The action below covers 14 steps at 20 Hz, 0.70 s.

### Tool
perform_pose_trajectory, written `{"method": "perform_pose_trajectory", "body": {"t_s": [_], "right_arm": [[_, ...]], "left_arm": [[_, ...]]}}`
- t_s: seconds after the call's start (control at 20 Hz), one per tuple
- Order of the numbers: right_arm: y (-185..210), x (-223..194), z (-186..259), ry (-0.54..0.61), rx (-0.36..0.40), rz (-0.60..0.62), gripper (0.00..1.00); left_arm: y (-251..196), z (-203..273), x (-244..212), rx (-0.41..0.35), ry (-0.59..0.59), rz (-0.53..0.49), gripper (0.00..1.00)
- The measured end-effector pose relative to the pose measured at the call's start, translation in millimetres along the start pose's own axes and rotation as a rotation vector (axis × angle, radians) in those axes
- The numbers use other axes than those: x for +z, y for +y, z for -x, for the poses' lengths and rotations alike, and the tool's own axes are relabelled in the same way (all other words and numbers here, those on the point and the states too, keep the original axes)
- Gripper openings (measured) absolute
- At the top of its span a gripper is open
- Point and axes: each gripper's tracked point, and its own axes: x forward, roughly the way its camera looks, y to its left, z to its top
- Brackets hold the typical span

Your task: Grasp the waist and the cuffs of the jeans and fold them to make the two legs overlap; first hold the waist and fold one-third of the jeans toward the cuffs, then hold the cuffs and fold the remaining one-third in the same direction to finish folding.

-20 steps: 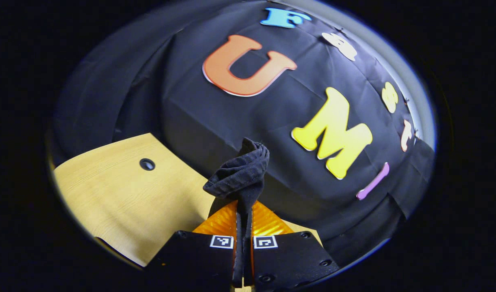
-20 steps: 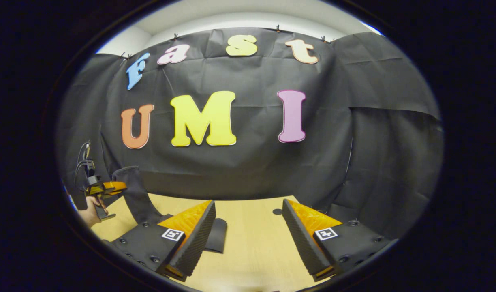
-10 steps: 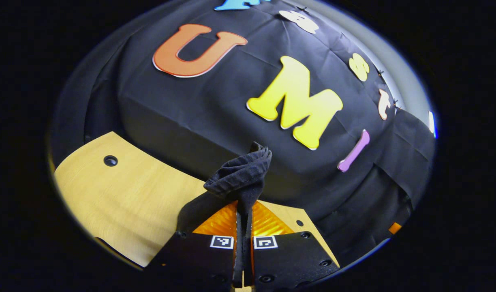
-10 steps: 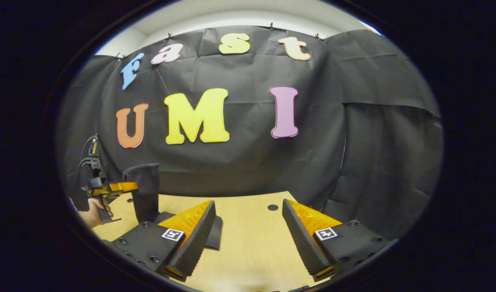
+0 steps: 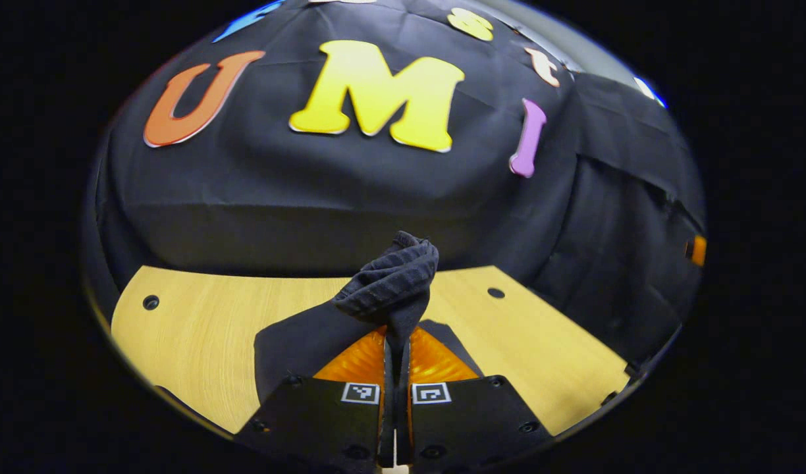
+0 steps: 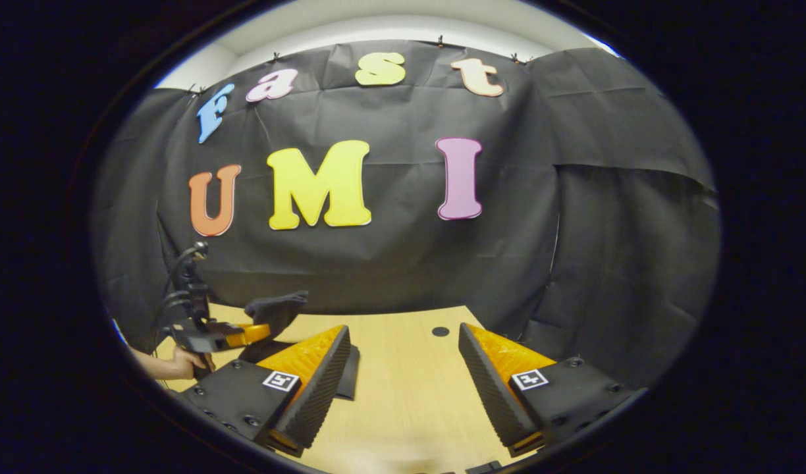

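**Left tongs clamped on the jeans, right tongs spread wide**

Count with me: one pair of jeans, two tongs, one worktop.

Your left tongs are pinched tight on a bunched wad of dark denim, both fingers pressing on it, and the cloth mushrooms up just past the tips. Below that wad the rest of the jeans trails down onto the worktop as a dark flat patch on either side of the fingers. From the right gripper view you can see the same thing from the side: the left tongs, held in your hand, are raised above the wood with the jeans sticking out in front of them and hanging down to the surface.

Your right tongs stand wide apart, nothing between the fingers, bare wood showing in the gap. A dark flap of denim lies on the worktop just beside the left-hand finger, partly hidden behind it; whether it touches that finger, you can't tell.

The worktop is pale wood grain. Two small round dark holes show in the left gripper view, one towards each side, and one hole in the right gripper view. Black cloth hangs behind and to the right, creased, with a pale wall above it.
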Motion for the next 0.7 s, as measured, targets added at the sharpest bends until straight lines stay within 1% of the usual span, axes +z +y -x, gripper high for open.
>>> {"method": "perform_pose_trajectory", "body": {"t_s": [0.15, 0.35, 0.45, 0.6, 0.65, 0.7], "right_arm": [[-0.8, 0.4, 5.0, -0.003, 0.001, -0.011, 0.99], [-1.8, -1.8, 9.3, -0.003, -0.006, -0.01, 0.99], [-5.5, -2.8, 10.4, -0.001, -0.011, -0.015, 0.99], [-8.4, -4.9, 12.3, 0.003, -0.017, -0.023, 1.0], [-9.4, -4.2, 12.7, 0.001, -0.018, -0.022, 0.99], [-9.8, -3.5, 13.4, -0.001, -0.018, -0.02, 1.0]], "left_arm": [[-14.7, -19.2, -39.0, 0.009, 0.075, -0.089, 0.04], [-21.0, -39.9, -81.3, 0.021, 0.152, -0.22, 0.04], [-22.4, -44.0, -100.3, 0.031, 0.194, -0.263, 0.05], [-22.0, -49.2, -112.2, 0.04, 0.209, -0.315, 0.05], [-22.5, -50.1, -114.1, 0.035, 0.21, -0.328, 0.05], [-28.3, -50.5, -120.0, 0.004, 0.224, -0.335, 0.06]]}}
